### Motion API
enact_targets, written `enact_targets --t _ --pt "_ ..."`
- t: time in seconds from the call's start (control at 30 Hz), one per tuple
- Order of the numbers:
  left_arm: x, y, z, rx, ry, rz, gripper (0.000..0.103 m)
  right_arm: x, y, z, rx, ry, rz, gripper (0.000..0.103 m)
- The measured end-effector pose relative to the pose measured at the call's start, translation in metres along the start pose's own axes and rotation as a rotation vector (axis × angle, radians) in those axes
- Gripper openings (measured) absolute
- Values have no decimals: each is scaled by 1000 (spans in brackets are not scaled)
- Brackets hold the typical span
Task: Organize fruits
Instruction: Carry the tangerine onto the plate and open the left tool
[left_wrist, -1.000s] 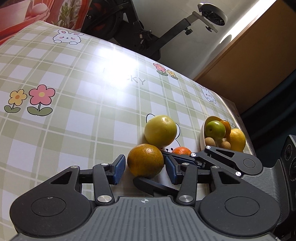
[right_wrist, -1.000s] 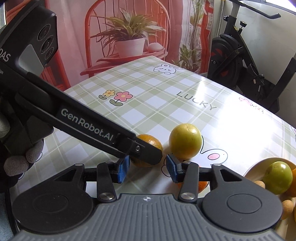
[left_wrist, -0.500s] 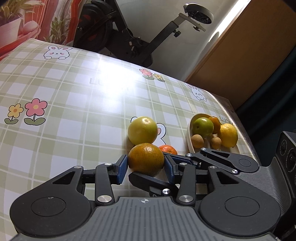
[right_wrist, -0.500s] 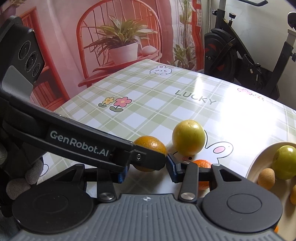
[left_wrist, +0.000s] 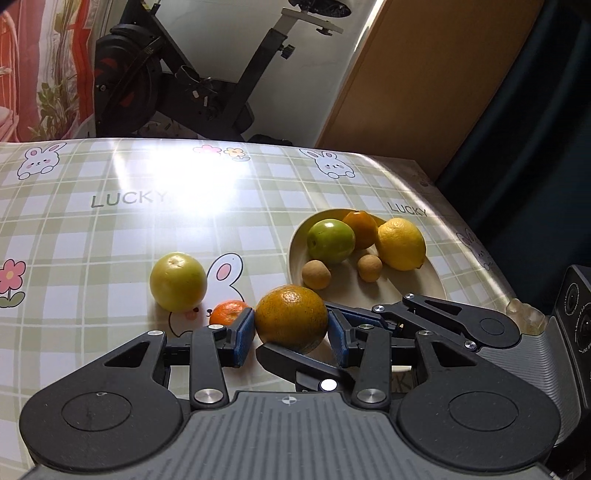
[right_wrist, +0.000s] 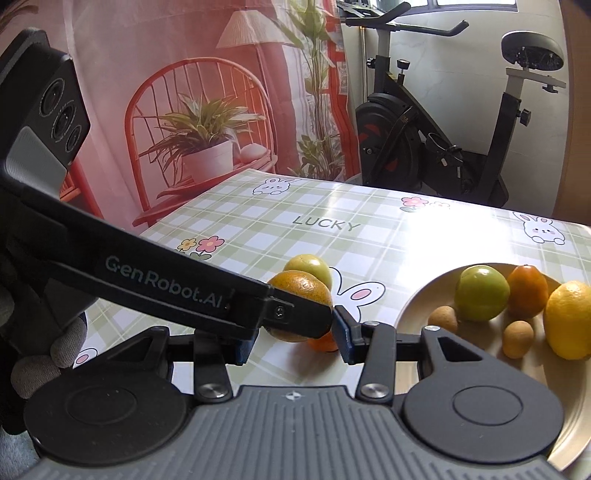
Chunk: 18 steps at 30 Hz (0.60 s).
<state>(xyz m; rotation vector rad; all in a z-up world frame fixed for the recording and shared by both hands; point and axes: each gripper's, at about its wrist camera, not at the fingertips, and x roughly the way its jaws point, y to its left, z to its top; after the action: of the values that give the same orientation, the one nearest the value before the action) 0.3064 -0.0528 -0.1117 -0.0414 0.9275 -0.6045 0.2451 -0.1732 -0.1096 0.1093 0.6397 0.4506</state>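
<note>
A cream bowl (left_wrist: 295, 258) on the table (left_wrist: 110, 240) is occupied by a green fruit (left_wrist: 331, 240), a lemon (left_wrist: 401, 243), an orange-red fruit (left_wrist: 361, 229) and two small brown fruits (left_wrist: 316, 274). The large orange (left_wrist: 291, 319) is clamped from both sides by the partly closed left hand-held gripper (left_wrist: 291, 334) and right hand-held gripper (right_wrist: 295, 338), just beside the bowl. A yellow-green fruit (left_wrist: 178, 281) and a small tangerine (left_wrist: 229, 312) are left on the table.

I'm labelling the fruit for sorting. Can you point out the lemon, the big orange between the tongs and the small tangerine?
lemon (left_wrist: 402, 243), left wrist view, middle of its yellow skin.
big orange (left_wrist: 291, 318), left wrist view, centre of its front.
small tangerine (left_wrist: 228, 311), left wrist view, its visible top.
</note>
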Motion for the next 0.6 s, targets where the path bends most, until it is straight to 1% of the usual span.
enact_targets --t 0.3,0.43,0.6 --pt "33 -34 13 76 57 -12 45 -20 -34 -13 61 -40 -78 46" --pt "45 -37 17 57 74 -22 45 -23 -47 -18 96 -40 -100 46" --pt "55 -38 18 46 85 -15 45 -21 -55 -20 116 -35 -132 46"
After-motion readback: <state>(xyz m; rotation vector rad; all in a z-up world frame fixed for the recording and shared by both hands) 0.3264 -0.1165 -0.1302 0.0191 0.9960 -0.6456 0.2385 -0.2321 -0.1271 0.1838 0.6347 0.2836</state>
